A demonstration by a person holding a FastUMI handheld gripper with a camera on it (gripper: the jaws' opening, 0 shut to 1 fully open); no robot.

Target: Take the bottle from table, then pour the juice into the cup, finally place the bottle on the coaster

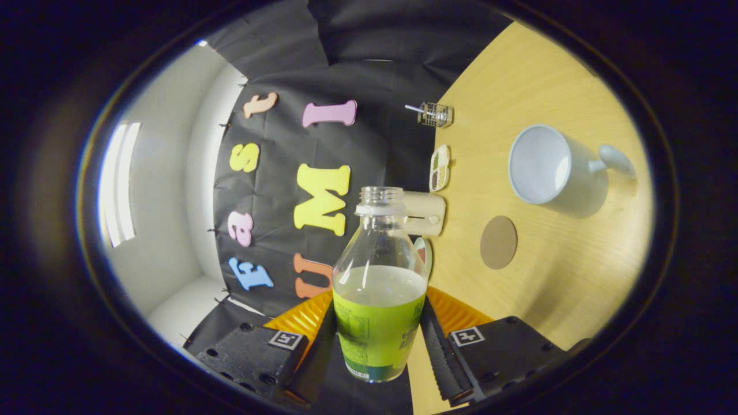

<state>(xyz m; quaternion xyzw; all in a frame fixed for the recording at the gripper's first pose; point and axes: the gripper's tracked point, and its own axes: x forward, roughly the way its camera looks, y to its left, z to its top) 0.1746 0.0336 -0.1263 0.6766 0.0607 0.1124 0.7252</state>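
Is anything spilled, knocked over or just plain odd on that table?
No spill shows. The open bottle is clamped between the gripper fingers and rolled sideways relative to the table. The white cup looks empty; the round coaster is bare.

The gripper (377,340) has two blocky finger mounts, each with a square printed marker tag and small round holes — probably screw holes — and ridged inner pads (439,351).

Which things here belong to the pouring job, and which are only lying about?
Job: bottle, held between the hand-held gripper's fingers; cup; coaster.
Lying about: wire holder; small divided dish; beige block.
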